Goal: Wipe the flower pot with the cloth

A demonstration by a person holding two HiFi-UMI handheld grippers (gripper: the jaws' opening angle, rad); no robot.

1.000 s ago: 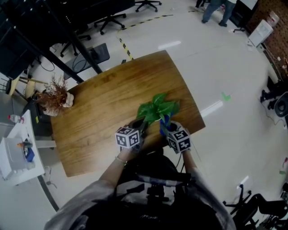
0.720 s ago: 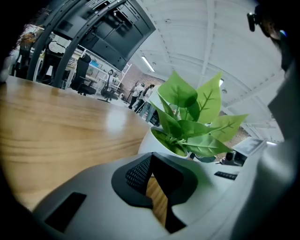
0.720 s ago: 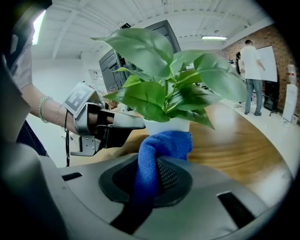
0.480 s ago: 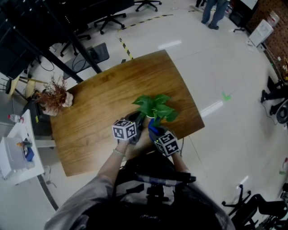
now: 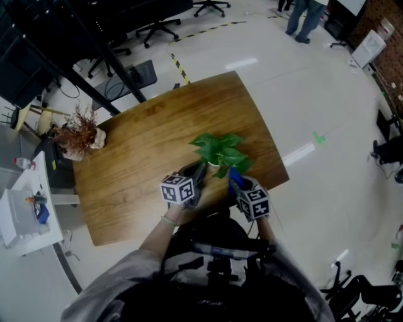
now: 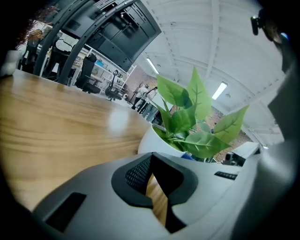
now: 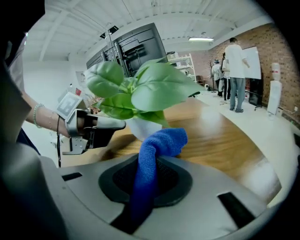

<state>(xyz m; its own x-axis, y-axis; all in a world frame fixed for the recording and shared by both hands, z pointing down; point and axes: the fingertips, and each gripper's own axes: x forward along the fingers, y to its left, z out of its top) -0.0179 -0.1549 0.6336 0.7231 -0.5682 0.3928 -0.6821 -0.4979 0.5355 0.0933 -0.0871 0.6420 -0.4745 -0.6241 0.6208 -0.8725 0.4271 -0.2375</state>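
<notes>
A white flower pot [image 6: 153, 142] with a green leafy plant [image 5: 220, 149] stands on the wooden table [image 5: 145, 144] near its front edge. My right gripper [image 5: 236, 182] is just right of the pot, shut on a blue cloth [image 7: 154, 150] that sticks up from the jaws a little short of the pot [image 7: 140, 127]. My left gripper [image 5: 197, 175] is close on the pot's left side, its jaws together with nothing in them. In the right gripper view the left gripper [image 7: 101, 125] points at the pot from the other side.
A dried brown plant [image 5: 79, 135] sits at the table's far left corner. A white cabinet [image 5: 22, 214] stands left of the table, office chairs [image 5: 135, 72] behind it. People [image 5: 305, 19] stand far off on the floor.
My right gripper with the cloth swung left along the pot's front, then back to the right. The left gripper shifted only slightly. The pot stays in place.
</notes>
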